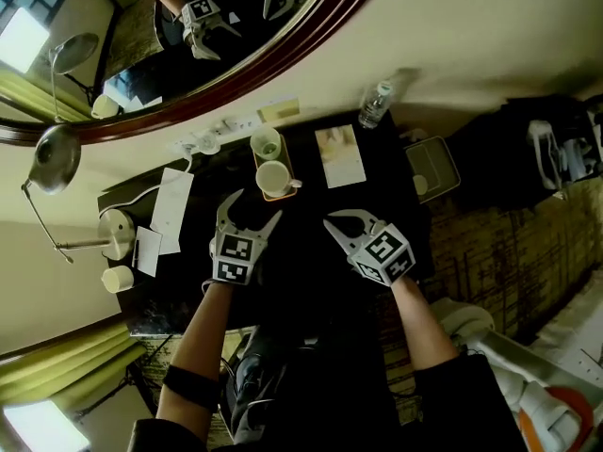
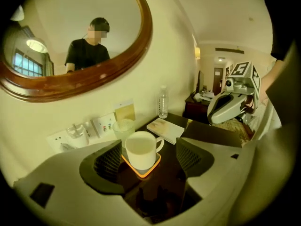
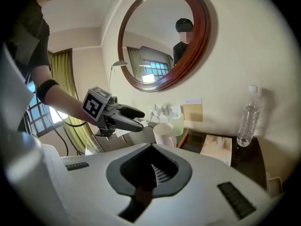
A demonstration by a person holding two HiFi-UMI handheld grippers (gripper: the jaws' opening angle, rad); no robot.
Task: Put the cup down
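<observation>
A white ceramic cup (image 1: 274, 178) stood on an orange-edged tray (image 2: 143, 171) on the dark glossy table (image 1: 311, 252), beneath an oval wood-framed mirror (image 1: 283, 45) cut off by the frame's top. The left gripper (image 1: 252, 210) hung wide open and empty just short of it. The right gripper (image 1: 332, 220) was closed on nothing.

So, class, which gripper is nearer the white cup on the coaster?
Left. The left gripper, open, hangs just short of the cup; the right gripper, shut, is farther to its right.
</observation>
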